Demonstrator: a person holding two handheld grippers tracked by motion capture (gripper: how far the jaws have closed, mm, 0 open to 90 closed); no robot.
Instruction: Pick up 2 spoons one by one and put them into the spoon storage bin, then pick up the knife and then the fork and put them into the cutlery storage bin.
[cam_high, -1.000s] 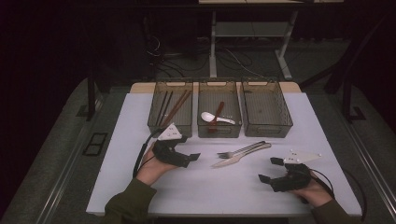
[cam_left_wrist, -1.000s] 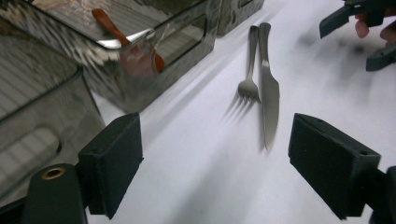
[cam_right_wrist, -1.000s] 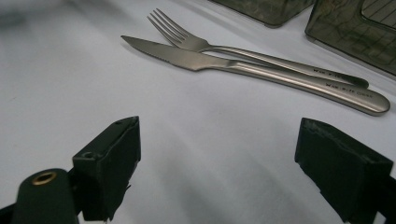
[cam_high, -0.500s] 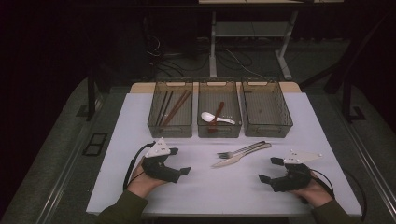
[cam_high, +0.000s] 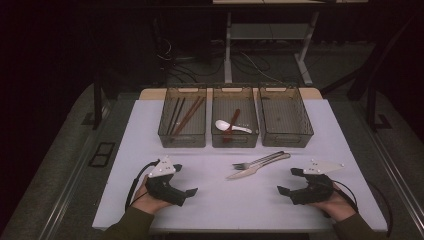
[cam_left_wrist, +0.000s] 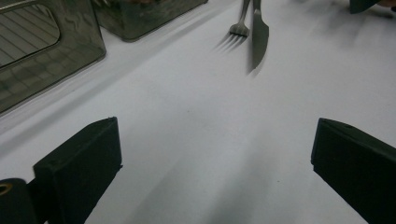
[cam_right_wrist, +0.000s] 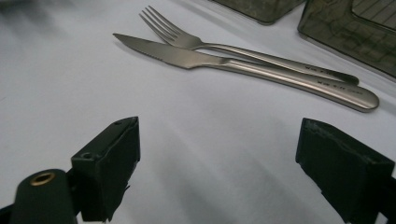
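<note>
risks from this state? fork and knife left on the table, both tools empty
1. The fork and knife lie touching, handles side by side, so a grab at one may drag or pinch both.
2. Both lie flat on the table; the right tool, open and nearest, could slip off the thin handles.
3. The left tool, whose jaws have just been opening, could collide if both reach in.

Pretty dim overall, room around the bench (cam_high: 220, 200) is basically black. The white top catches soft overhead light. Fork (cam_left_wrist: 239, 29) and knife (cam_left_wrist: 259, 37) throw smeared shadows, far edges go blurry, steel shows mild glare.
</note>
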